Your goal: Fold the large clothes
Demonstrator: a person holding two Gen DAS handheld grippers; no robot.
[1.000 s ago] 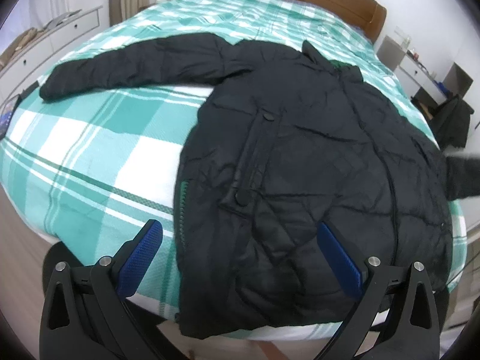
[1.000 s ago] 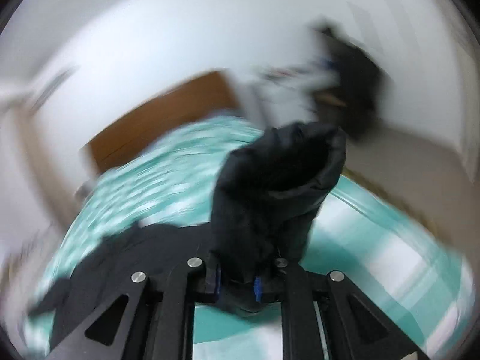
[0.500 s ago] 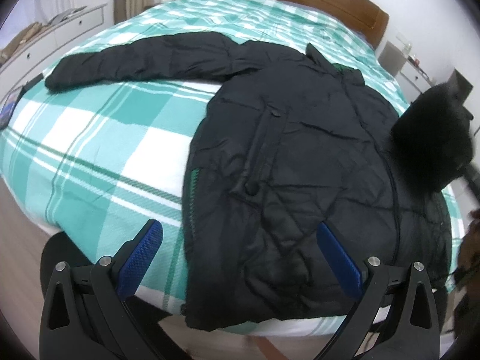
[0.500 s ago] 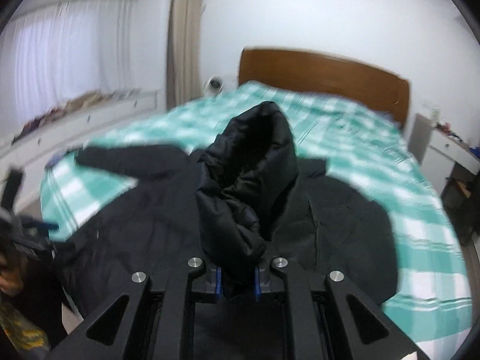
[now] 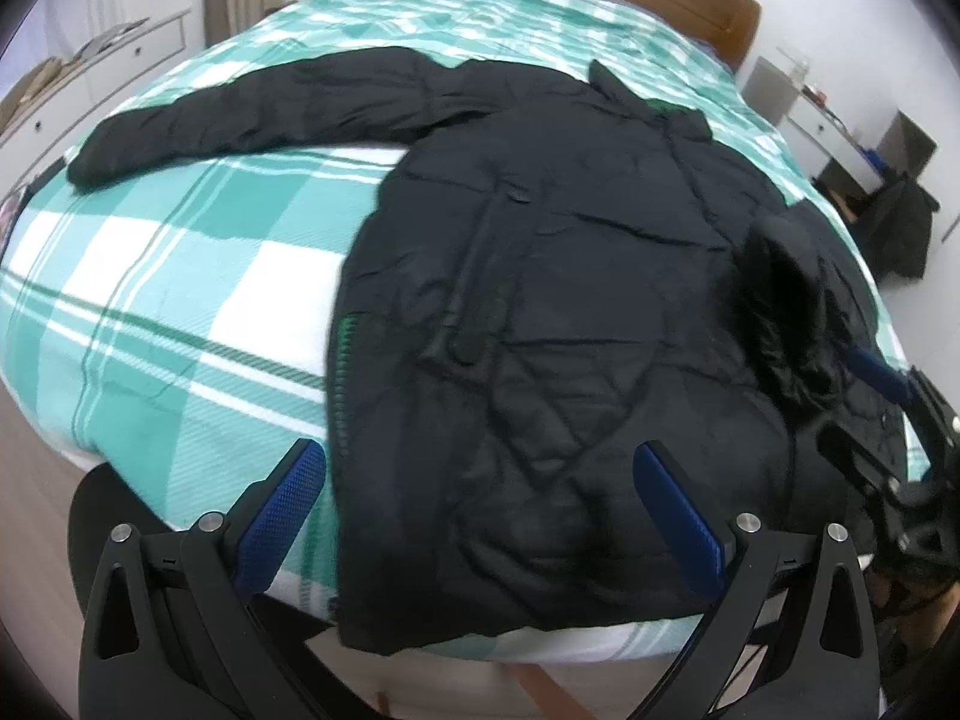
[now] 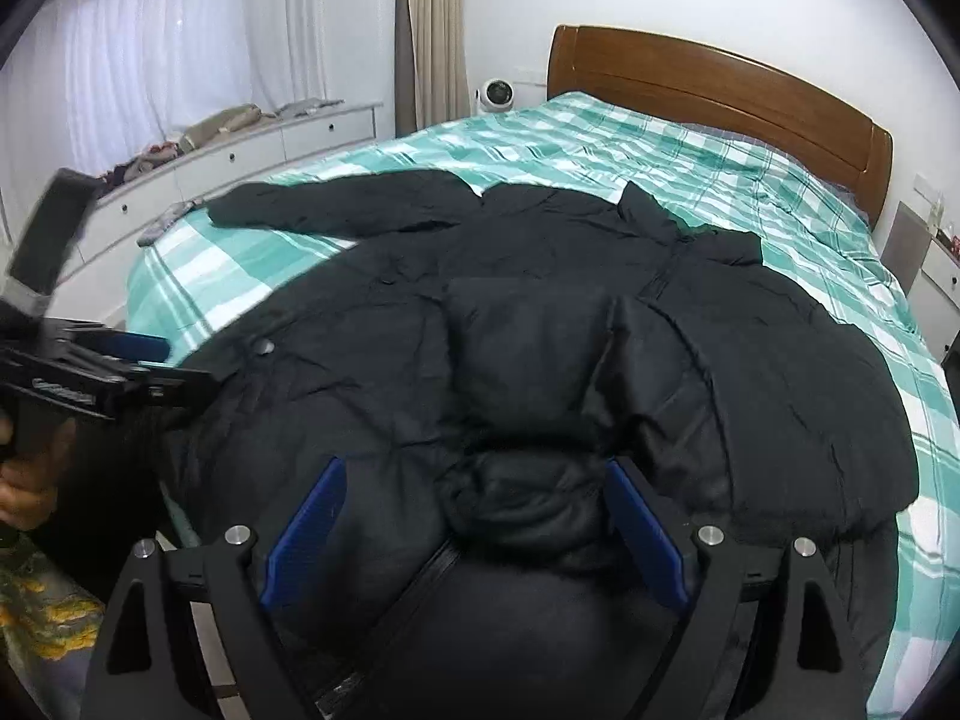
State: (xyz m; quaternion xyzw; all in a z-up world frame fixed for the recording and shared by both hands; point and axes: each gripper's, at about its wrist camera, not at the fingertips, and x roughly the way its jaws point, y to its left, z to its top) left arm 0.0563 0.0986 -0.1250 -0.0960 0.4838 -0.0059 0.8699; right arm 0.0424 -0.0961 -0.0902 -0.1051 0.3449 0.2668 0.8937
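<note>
Checked bed (image 5: 180,300), one black jacket (image 5: 540,330), two tools, left tool (image 5: 480,492) and right tool (image 6: 474,516) both spread wide

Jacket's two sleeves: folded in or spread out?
One each: right sleeve lies folded across the jacket front; left sleeve stretches out over the bedspread.

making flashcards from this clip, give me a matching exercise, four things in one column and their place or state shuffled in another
Things:
1. jacket's folded sleeve
2. jacket's other sleeve
3. left gripper
4. headboard

Place or state:
A. brown wood, at the far end of the bed
B. stretched out flat on the checked bedspread
C. open, holding nothing
D. lying across the jacket's front

Pairs: 1-D, 2-B, 3-C, 4-A
</note>
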